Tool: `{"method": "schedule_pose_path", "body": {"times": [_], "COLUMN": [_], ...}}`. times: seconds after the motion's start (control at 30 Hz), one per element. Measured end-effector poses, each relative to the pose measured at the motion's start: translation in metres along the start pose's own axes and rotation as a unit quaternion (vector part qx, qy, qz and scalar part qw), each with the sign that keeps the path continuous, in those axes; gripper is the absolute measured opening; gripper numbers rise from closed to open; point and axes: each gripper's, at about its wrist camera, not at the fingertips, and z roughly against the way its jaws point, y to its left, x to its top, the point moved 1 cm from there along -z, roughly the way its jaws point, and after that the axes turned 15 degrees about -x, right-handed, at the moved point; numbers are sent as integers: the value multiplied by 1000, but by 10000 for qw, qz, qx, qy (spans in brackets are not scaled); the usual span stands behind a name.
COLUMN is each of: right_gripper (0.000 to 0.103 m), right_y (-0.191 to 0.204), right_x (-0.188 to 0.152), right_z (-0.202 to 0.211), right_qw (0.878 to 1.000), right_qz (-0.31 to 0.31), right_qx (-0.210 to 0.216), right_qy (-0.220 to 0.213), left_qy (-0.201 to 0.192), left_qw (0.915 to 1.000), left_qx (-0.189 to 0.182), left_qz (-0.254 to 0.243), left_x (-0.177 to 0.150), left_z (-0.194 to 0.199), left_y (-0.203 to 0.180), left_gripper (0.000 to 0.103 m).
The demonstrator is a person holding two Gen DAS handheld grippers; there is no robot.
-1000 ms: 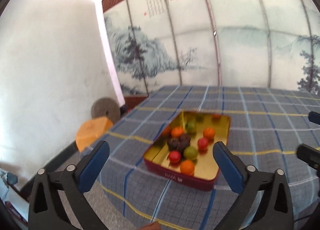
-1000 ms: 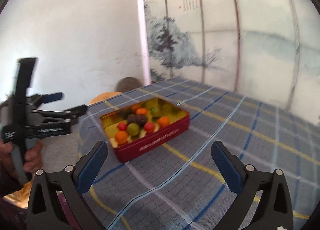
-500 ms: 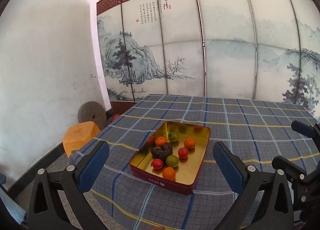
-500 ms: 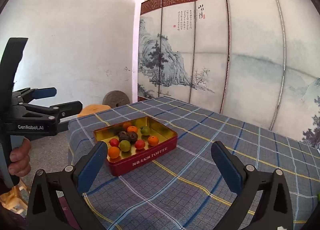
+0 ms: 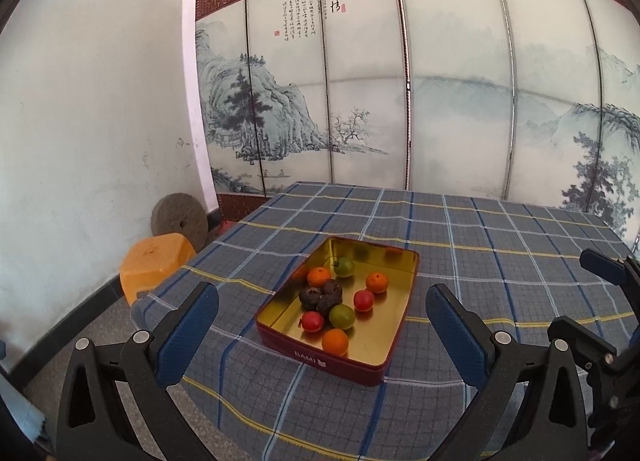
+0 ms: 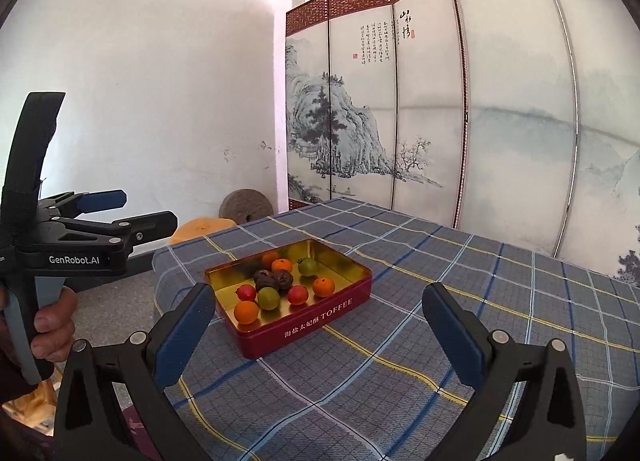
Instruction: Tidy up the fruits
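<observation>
Big folding screen (image 5: 400, 101) w/ an ink landscape fills the back wall; its far right panels get cut off by the lens edge in both views. In front, a table under a blue-grey plaid cloth (image 5: 500, 261); near edge & right side run out of frame, so can't see legs or how far it goes.

On the cloth, towards the left corner, sits an open red tin (image 6: 320, 321), gold inside, "TOFFEE" on one side. All the fruit is in it, clustered mid-tin: 3 orange ones (image 5: 335, 341), 2 red (image 5: 363, 300), 2 green (image 5: 341, 316), plus a dark wrinkled clump (image 5: 320, 296), maybe 2–3 pcs, too lumpy to count. The tin's near wall hides the bottoms of the front fruits. A smudge or two on the far inner wall: reflections or fruit, can't tell.

Left gripper (image 5: 322, 325) hangs short of the tin, above the table edge, fingers spread wide, nothing between them. From the right wrist view it shows side-on, a hand (image 6: 52, 325) round its handle; hand partly cut off at frame edge. Right gripper (image 6: 318, 323) also short of the tin, fingers wide apart, empty.

Beyond the table corner: an orange stool (image 5: 154, 265), part hidden by cloth, & a round stone disc (image 5: 180, 221) leaning on the wall.
</observation>
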Motion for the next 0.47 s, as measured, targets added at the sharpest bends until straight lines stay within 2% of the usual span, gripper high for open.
{"method": "schedule_pose_path", "body": {"times": [0.13, 0.2, 0.3, 0.47], "right_gripper": [103, 103, 103, 103], "right_y": [-5, -11, -24, -80], "right_x": [-4, -6, -11, -20], "right_z": [-4, -6, -12, -50], "right_qw": [9999, 9999, 9996, 9934], "right_qz": [-51, -68, -50, 82], "right_qx": [27, -13, -111, -756], "right_qy": [108, 155, 237, 855], "left_qy": [272, 212, 351, 529], "left_qw": [9995, 9994, 9988, 9975], "left_qx": [-90, -101, -40, 193], "left_qz": [149, 239, 339, 424], "left_x": [-3, -6, -9, -11], "left_z": [-11, -13, -21, -30], "left_y": [4, 7, 11, 18], "left_gripper": [103, 103, 103, 103]}}
